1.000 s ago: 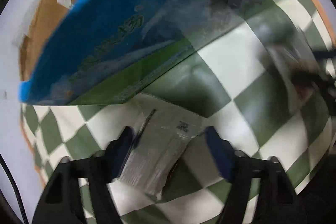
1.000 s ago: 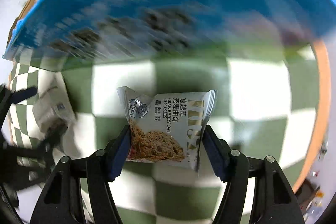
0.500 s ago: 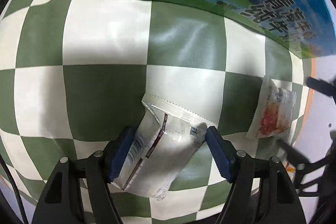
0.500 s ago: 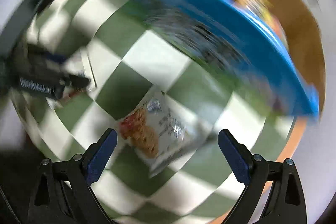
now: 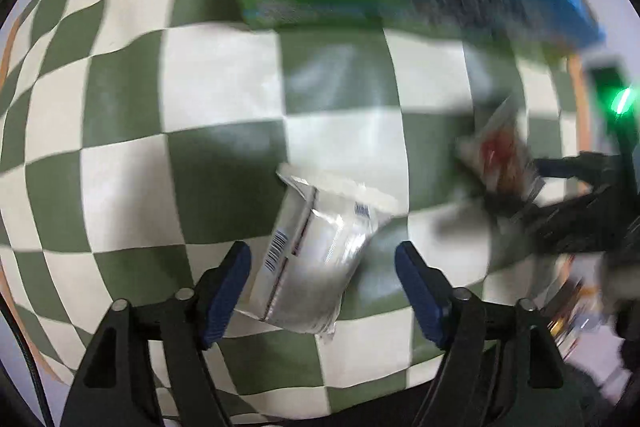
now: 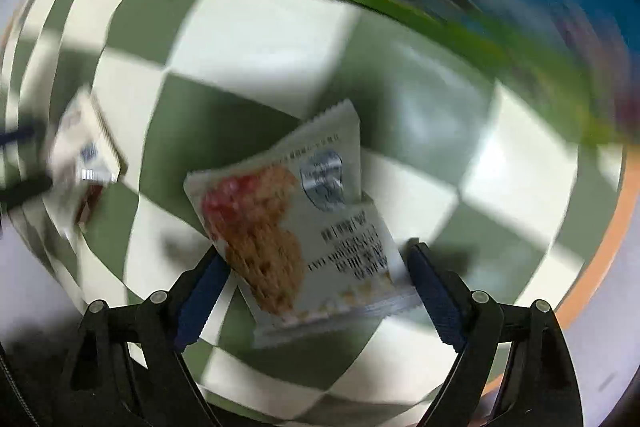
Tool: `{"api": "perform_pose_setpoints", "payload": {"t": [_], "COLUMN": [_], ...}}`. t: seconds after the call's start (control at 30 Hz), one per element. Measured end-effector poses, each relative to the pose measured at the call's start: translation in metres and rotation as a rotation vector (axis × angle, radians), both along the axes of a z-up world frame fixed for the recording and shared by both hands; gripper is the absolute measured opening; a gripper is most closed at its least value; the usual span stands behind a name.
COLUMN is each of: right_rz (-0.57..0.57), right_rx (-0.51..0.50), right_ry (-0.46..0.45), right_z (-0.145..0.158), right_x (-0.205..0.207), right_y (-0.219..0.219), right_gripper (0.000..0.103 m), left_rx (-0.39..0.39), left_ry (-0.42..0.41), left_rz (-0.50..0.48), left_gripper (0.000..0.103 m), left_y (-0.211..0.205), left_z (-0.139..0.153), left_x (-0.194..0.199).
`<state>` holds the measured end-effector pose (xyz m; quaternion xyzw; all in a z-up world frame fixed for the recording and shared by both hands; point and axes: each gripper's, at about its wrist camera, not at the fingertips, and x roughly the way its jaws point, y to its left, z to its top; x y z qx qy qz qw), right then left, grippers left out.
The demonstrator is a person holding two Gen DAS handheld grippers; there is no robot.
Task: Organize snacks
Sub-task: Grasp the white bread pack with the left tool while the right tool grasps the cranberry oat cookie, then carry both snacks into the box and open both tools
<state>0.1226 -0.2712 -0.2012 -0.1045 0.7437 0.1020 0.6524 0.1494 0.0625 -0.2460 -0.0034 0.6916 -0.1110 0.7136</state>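
The left gripper is opening; the silver packet lies loose between its fingers, long side tilted up-right. The right gripper is closing around the cookie packet, which is tilted.

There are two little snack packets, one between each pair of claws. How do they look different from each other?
The packet at the left gripper is a silver packet lying back-up, showing a seam and barcode; the cookie packet at the right gripper lies face-up, showing an oat cookie with red bits.

The silver packet has a gap to the right-hand pad as those jaws open; the cookie packet fills its closing jaws nearly pad to pad.

Both are small sealed pouches with crimped ends on the checkered cloth.
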Motion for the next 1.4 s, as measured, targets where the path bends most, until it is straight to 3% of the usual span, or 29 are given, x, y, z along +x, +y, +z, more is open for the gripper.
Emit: {"api": "perform_pose_setpoints", "payload": {"t": [0.1,0.17,0.3,0.4,0.43,0.47,0.53,0.63,0.73,0.83,0.97,1.13,1.27,1.4], "right_rz": [-0.263,-0.294,-0.144,-0.174,-0.190,-0.208,-0.236,-0.246,-0.210,-0.209,-0.220,-0.239,-0.233,-0.241], "right_rx": [0.204,0.277,0.135,0.104,0.091,0.062,0.054,0.097,0.067,0.043,0.060,0.142,0.223,0.282], "right_ry": [0.117,0.142,-0.027,-0.054,-0.065,-0.081,-0.096,-0.065,-0.064,-0.089,-0.136,-0.174,-0.231,-0.285], "right_z": [0.003,0.006,0.027,0.024,0.022,0.022,0.019,0.020,0.017,0.016,0.024,0.061,0.111,0.134], "right_x": [0.001,0.003,0.002,0.003,0.001,0.001,0.003,-0.008,-0.002,0.000,-0.037,-0.046,-0.049,-0.050], "right_y": [-0.034,-0.038,-0.020,-0.014,-0.011,-0.011,-0.001,0.008,0.013,0.017,0.034,0.028,0.020,-0.002], "right_gripper": [0.097,0.098,0.098,0.097,0.094,0.082,0.067,0.067,0.068,0.064,0.048,0.047,0.047,0.047], "left_rx": [0.043,0.041,-0.037,-0.120,-0.137,-0.147,-0.106,-0.023,0.036,0.023,0.000,-0.056,-0.077,-0.136], "left_ry": [0.055,0.075,0.080,0.094,0.098,0.101,0.106,0.097,0.038,-0.010,-0.061,-0.132,-0.209,-0.238], "left_rz": [-0.033,0.030,0.227,0.336,0.340,0.328,0.262,0.155,0.120,0.136,0.162,0.170,0.144,0.153], "left_gripper": [0.075,0.075,0.067,0.067,0.068,0.068,0.068,0.068,0.060,0.059,0.059,0.057,0.056,0.056], "left_y": [-0.023,-0.022,0.003,0.016,0.016,0.015,0.012,-0.010,-0.023,-0.026,-0.030,0.004,-0.007,-0.019], "left_z": [-0.026,-0.035,-0.032,-0.030,-0.029,-0.029,-0.035,-0.049,-0.048,-0.036,-0.013,0.040,0.080,0.108], "left_x": [0.004,0.011,0.024,0.025,0.022,0.019,0.011,0.000,-0.007,-0.014,-0.020,-0.025,-0.017,0.015]}}
